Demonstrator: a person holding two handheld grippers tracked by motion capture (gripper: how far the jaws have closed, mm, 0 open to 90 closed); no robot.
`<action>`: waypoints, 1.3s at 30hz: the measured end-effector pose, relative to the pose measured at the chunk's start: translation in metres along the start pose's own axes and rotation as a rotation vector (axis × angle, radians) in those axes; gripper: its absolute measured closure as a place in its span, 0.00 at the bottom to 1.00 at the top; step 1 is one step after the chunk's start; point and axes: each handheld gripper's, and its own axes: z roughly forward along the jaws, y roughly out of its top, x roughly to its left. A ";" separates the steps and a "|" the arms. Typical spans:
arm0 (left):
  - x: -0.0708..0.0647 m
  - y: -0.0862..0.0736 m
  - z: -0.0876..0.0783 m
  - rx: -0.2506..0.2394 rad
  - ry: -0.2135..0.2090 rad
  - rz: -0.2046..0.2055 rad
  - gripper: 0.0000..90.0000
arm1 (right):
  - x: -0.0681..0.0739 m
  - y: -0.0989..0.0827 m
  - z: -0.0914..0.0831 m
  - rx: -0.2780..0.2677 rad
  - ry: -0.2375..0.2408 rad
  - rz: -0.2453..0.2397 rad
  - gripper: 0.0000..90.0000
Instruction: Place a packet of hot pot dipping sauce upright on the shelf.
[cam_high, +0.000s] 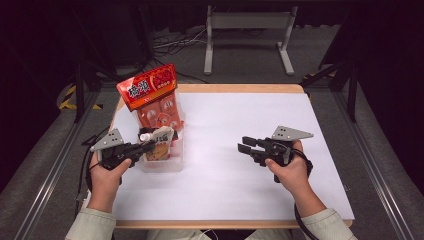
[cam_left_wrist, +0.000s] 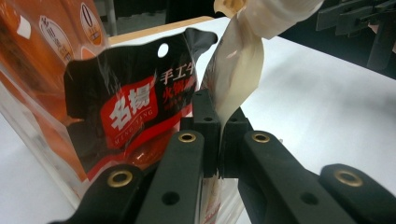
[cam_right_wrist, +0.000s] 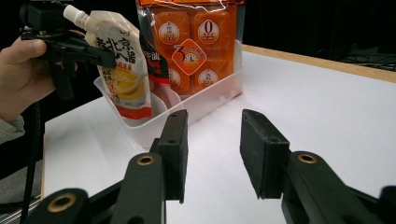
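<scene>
A cream spouted pouch (cam_high: 161, 142) hangs upright over a clear plastic bin (cam_high: 165, 165) at the table's left. My left gripper (cam_high: 149, 146) is shut on the pouch's edge, and in the left gripper view its jaws (cam_left_wrist: 219, 126) pinch the cream film (cam_left_wrist: 236, 74). A tall orange snack bag (cam_high: 152, 97) stands in the bin behind the pouch. A black and red packet (cam_left_wrist: 135, 107) leans beside it. My right gripper (cam_high: 245, 145) hovers open and empty over the table's right half (cam_right_wrist: 212, 140), facing the bin (cam_right_wrist: 205, 100) and the pouch (cam_right_wrist: 121, 70).
The white table top (cam_high: 240, 190) has a wooden far edge (cam_high: 240, 88). A metal frame (cam_high: 247, 30) stands on the floor beyond the table. A cable trails from each gripper off the near edge.
</scene>
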 end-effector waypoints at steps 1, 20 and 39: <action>0.000 -0.001 0.000 0.006 -0.003 -0.007 0.98 | 0.000 0.000 0.000 0.000 0.000 0.000 0.69; 0.009 -0.010 -0.002 0.086 0.001 -0.047 0.97 | 0.001 0.000 0.000 -0.003 -0.002 0.001 0.68; 0.010 -0.012 -0.013 0.071 0.051 -0.067 0.74 | -0.001 0.001 -0.003 -0.012 -0.015 -0.008 0.63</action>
